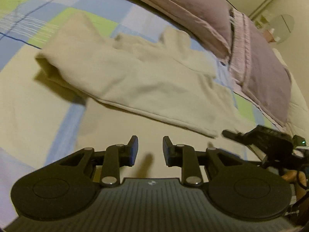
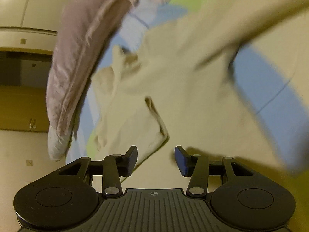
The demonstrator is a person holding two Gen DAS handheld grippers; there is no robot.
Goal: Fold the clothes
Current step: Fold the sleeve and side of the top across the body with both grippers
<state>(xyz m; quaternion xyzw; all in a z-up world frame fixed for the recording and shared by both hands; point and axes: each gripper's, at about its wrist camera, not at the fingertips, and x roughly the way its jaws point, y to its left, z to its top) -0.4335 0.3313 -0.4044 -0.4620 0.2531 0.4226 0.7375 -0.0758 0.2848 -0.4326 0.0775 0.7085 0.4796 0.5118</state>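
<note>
A cream-coloured garment [image 1: 135,77] lies spread across the middle of the left wrist view, on a bedsheet [image 1: 38,100] patterned in blue, green and pale yellow blocks. The cloth is plain and soft-looking, partly doubled over: a long straight hem runs diagonally from centre left down to lower right, a folded lump bulges at its left end, and rumpled, sleeve-like pieces bunch along its upper edge. Two mauve pillows [image 1: 202,13] sit beyond it in the upper right of the frame. The left gripper [image 1: 150,150] hovers at the bottom centre, its blue-padded fingers spread apart with nothing between them, just short of the hem. The right gripper [image 1: 251,137] shows at the lower right edge of this view, beside the garment's near corner. In the blurred right wrist view the garment [image 2: 173,73] fills the centre and upper right, a folded corner reaching down toward the right gripper [image 2: 156,160], whose fingers also stand apart and hold nothing.
</note>
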